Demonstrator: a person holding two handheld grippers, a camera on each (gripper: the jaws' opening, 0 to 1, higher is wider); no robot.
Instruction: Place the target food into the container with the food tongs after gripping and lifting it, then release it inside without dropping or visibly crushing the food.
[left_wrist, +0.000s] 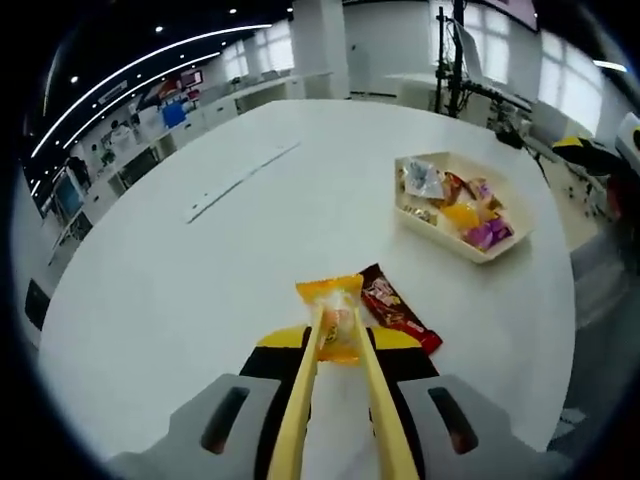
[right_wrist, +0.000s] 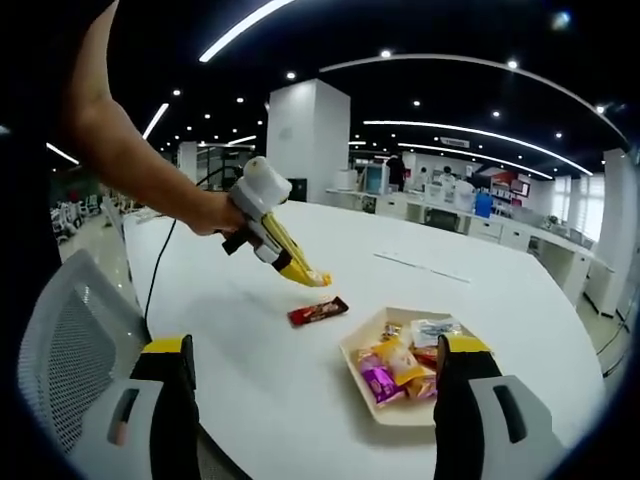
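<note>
Snack packet (left_wrist: 338, 318), orange-yellow wrapper, sits pinched between the tips of my left tongs (left_wrist: 340, 335), held above the white tabletop (left_wrist: 200, 270). Wrapper's top edge is flat and crimped, the middle looks clear with something pale orange inside; print is too small to read. No visible squashing, though the yellow blades cover both side edges of the packet. In the right gripper view the same packet (right_wrist: 315, 278) is a small yellow blob at the end of the left tongs (right_wrist: 300, 268), held by a person's hand (right_wrist: 205, 213), and I cannot tell how far above the tabletop it hangs.

Red-brown wrapped bar (left_wrist: 400, 310) lies flat on the tabletop just beside the held packet, apart from it; it also shows in the right gripper view (right_wrist: 318, 311). Container (left_wrist: 495, 250), a pale angular tray, sits well apart from the packet, holding mixed wrapped snacks in purple, yellow and white; individual items are hard to separate.

Right tongs (right_wrist: 315, 385) are spread wide with nothing between them; one side covers the near corner of the container (right_wrist: 355, 350). A mesh chair back (right_wrist: 65, 340) is cut off at the view's edge.
</note>
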